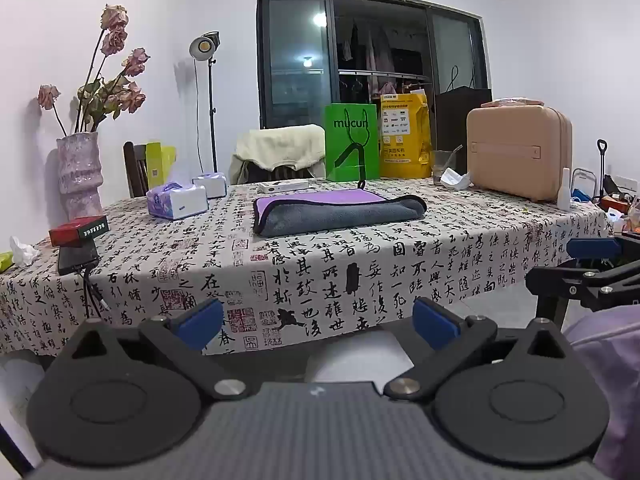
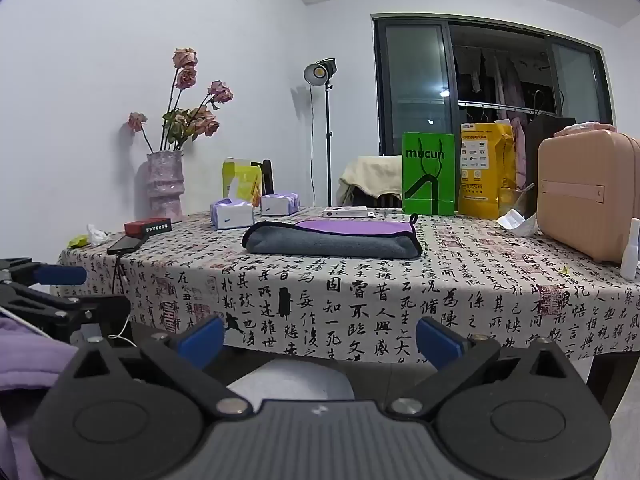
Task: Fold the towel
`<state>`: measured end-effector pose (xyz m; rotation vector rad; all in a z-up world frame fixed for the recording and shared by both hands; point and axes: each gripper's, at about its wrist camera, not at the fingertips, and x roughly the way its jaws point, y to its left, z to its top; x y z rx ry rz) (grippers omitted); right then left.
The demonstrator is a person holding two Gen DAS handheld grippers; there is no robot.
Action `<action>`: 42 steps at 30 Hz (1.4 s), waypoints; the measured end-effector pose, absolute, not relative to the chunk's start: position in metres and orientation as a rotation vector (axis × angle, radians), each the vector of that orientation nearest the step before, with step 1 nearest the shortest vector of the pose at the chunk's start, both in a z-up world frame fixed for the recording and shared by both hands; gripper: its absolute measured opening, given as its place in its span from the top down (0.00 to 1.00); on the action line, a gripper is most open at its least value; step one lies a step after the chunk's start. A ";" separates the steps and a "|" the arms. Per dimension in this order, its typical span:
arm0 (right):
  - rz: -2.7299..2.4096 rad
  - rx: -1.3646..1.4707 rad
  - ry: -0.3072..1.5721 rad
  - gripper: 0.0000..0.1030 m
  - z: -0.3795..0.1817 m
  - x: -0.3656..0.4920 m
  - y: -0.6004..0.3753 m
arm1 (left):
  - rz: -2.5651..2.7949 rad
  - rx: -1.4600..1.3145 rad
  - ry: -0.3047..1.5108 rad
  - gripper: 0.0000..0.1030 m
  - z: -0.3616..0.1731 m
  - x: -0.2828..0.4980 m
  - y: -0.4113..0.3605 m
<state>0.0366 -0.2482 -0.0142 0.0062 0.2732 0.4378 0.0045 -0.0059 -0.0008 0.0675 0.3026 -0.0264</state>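
Observation:
A grey and purple towel [image 1: 336, 210] lies folded on the table with the calligraphy-print cloth [image 1: 304, 264], near the middle. It also shows in the right wrist view [image 2: 332, 240]. My left gripper [image 1: 318, 322] is open and empty, held back from the table's front edge, well short of the towel. My right gripper [image 2: 320, 340] is open and empty too, also in front of the table edge. The right gripper shows at the right edge of the left wrist view [image 1: 588, 256], and the left gripper at the left edge of the right wrist view [image 2: 56, 280].
On the table stand a pink vase with dried roses [image 1: 78, 172], tissue packs [image 1: 176, 200], a red box [image 1: 78, 230], a phone with cable [image 1: 76, 258], a green paper bag [image 1: 352, 142], a yellow bag [image 1: 404, 136], a glass [image 1: 442, 162] and a beige case [image 1: 518, 152]. A chair [image 1: 280, 156] stands behind.

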 end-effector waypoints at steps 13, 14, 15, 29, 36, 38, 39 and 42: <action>0.438 0.009 0.272 0.00 -0.015 0.038 -0.249 | -0.026 0.068 0.302 0.00 -0.001 0.005 -0.006; 0.438 0.008 0.272 0.00 -0.015 0.037 -0.249 | -0.026 0.068 0.302 0.00 -0.001 0.004 -0.006; 0.438 0.008 0.272 0.00 -0.015 0.038 -0.249 | -0.026 0.068 0.302 0.00 -0.001 0.004 -0.006; 0.437 0.011 0.275 0.00 -0.016 0.038 -0.249 | -0.026 0.069 0.302 0.00 -0.001 0.004 -0.006; 0.437 0.011 0.275 0.00 -0.016 0.038 -0.250 | -0.026 0.069 0.302 0.00 -0.001 0.004 -0.006; 0.436 0.009 0.273 0.00 -0.016 0.038 -0.250 | -0.026 0.069 0.302 0.00 -0.001 0.004 -0.006; 0.435 0.008 0.273 0.00 -0.016 0.038 -0.250 | -0.027 0.069 0.303 0.00 -0.001 0.004 -0.006; 0.436 0.009 0.273 0.00 -0.017 0.038 -0.249 | -0.028 0.065 0.308 0.00 0.000 0.005 -0.005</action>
